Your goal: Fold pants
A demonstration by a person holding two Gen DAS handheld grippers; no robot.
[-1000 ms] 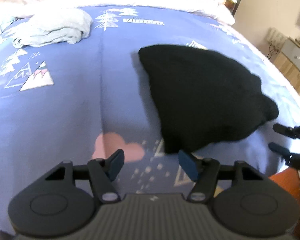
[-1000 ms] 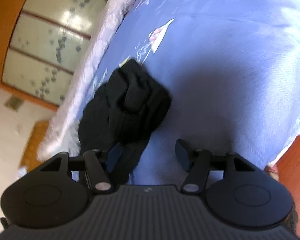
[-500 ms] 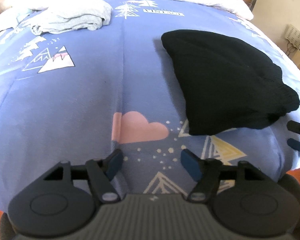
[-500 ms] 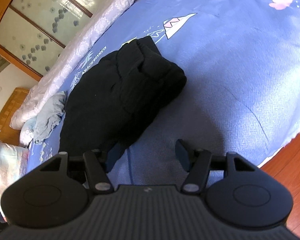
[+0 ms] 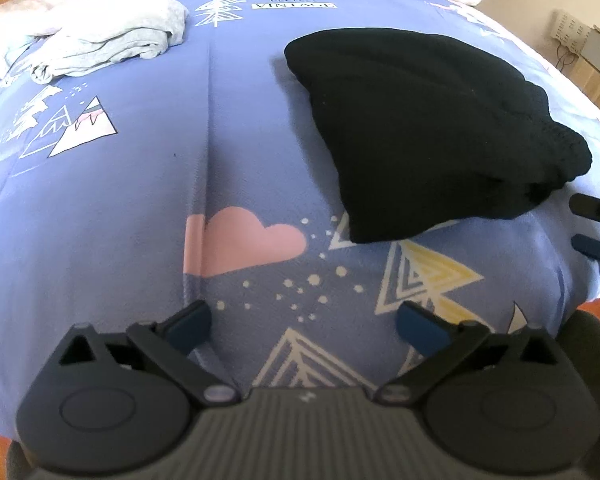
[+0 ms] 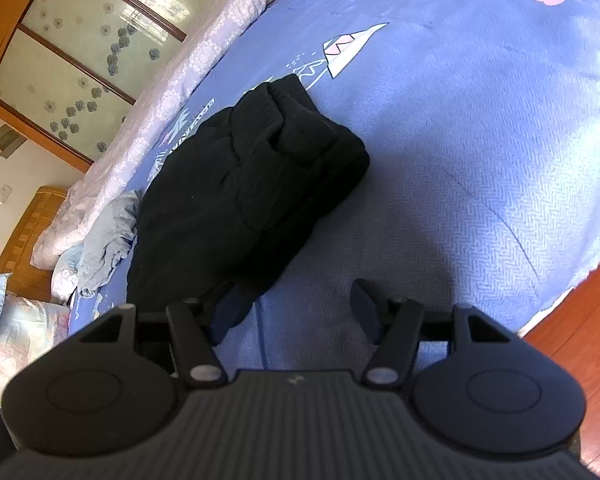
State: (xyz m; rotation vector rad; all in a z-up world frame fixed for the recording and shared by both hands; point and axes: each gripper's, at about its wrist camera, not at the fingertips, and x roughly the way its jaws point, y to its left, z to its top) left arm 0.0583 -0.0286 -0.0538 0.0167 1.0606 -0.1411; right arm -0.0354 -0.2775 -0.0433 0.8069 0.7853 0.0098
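Pants, black knit fabric, folded into a thick bundle, lying on the blue printed bed cover near its edge; left tongs just opened wide, nothing between them, above the cover; right tongs part-open, empty, beside the bundle's end; crumpled pale grey garment well apart at the far side.

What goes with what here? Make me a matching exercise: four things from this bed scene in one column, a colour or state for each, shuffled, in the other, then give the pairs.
1. pants
2. cloud print
3. crumpled garment
4. left tongs

A. pink
B. wide open, holding nothing
C. black, folded in a bundle
D. pale grey, at the far side of the bed

Pairs: 1-C, 2-A, 3-D, 4-B
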